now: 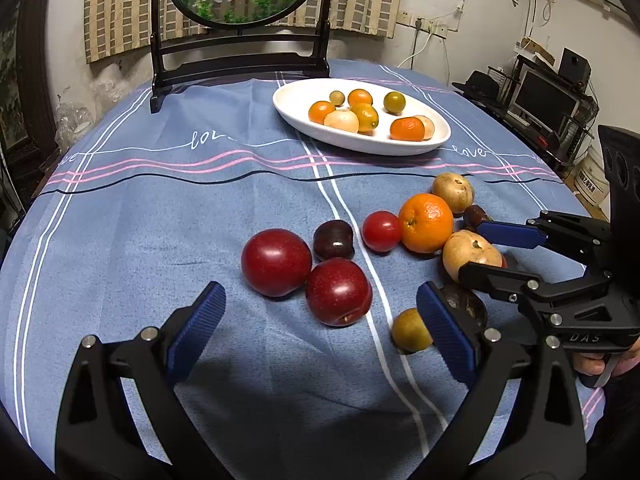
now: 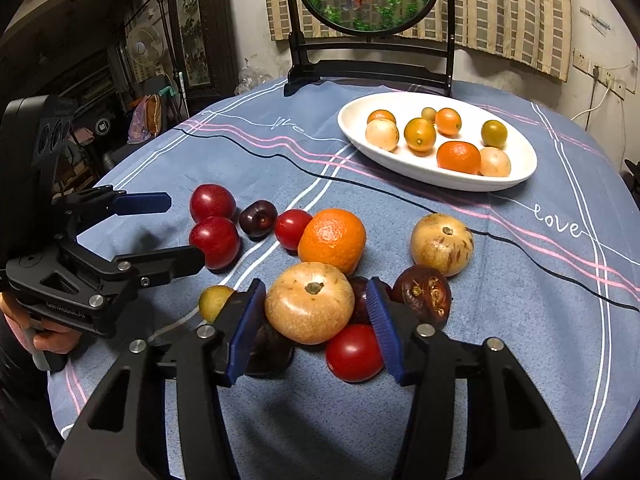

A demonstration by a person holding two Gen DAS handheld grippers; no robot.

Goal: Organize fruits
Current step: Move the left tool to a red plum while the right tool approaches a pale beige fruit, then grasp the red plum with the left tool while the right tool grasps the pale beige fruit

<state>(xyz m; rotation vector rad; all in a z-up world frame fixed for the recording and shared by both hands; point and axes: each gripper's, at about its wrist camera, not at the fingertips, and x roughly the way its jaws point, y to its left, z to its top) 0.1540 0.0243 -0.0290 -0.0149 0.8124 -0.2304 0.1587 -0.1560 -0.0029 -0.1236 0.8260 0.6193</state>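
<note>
Left wrist view: left claw (image 1: 320,332) spread wide, holding nothing, low over the blue-clothed desk (image 1: 160,220). Two glossy red plums (image 1: 276,262) touching just ahead of it, dark cherry (image 1: 333,240) behind. Mandarin (image 1: 426,223) bright orange, dimpled skin. White oval dish (image 1: 360,142) further back, carrying small orange and yellow-green fruits.

Right wrist view: right claw (image 2: 316,320) open, pads either side of a tan round fruit (image 2: 310,307) with a dry stem scar; contact unclear. Red tomato (image 2: 354,353) just below it, wrinkled brown fruit (image 2: 422,294) beside.
</note>
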